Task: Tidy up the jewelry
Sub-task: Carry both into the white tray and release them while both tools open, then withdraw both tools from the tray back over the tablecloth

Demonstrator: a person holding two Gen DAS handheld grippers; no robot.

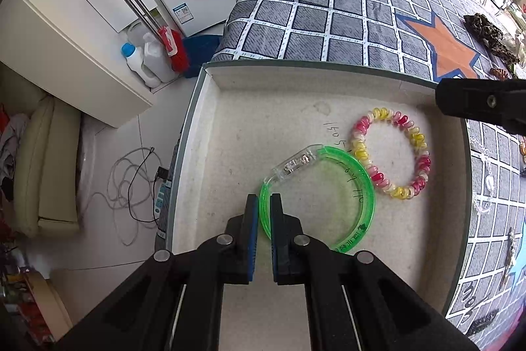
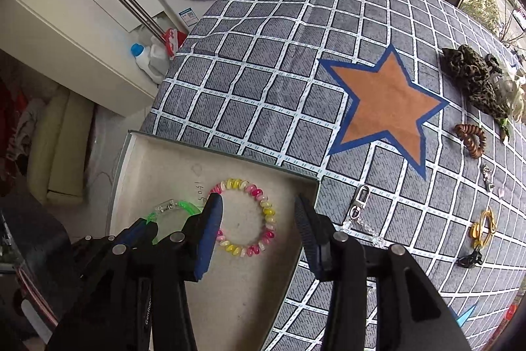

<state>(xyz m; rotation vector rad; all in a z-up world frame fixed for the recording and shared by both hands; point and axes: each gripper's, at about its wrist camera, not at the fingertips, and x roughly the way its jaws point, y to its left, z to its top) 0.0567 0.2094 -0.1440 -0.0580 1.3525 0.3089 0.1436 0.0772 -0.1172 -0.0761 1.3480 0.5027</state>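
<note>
A shallow box (image 1: 230,120) with a beige floor sits at the table's left edge. In it lie a clear green bangle (image 1: 367,189) and a pink-and-yellow coil bracelet (image 1: 424,160), side by side. My left gripper (image 1: 265,209) is shut on the bangle's left rim, which shows between its blue pads. In the right wrist view my right gripper (image 2: 258,203) stands open above the coil bracelet (image 2: 268,213), its fingers on either side and not touching it. The green bangle (image 2: 184,205) and left gripper (image 2: 138,229) show at its left.
On the checked cloth with an orange star (image 2: 384,104) lie a leopard scrunchie (image 2: 473,81), a brown coil tie (image 2: 471,138), a metal clasp on a crystal chain (image 2: 360,203) and a yellow piece (image 2: 483,227). The table drops off on the left to a floor with cables (image 1: 131,186).
</note>
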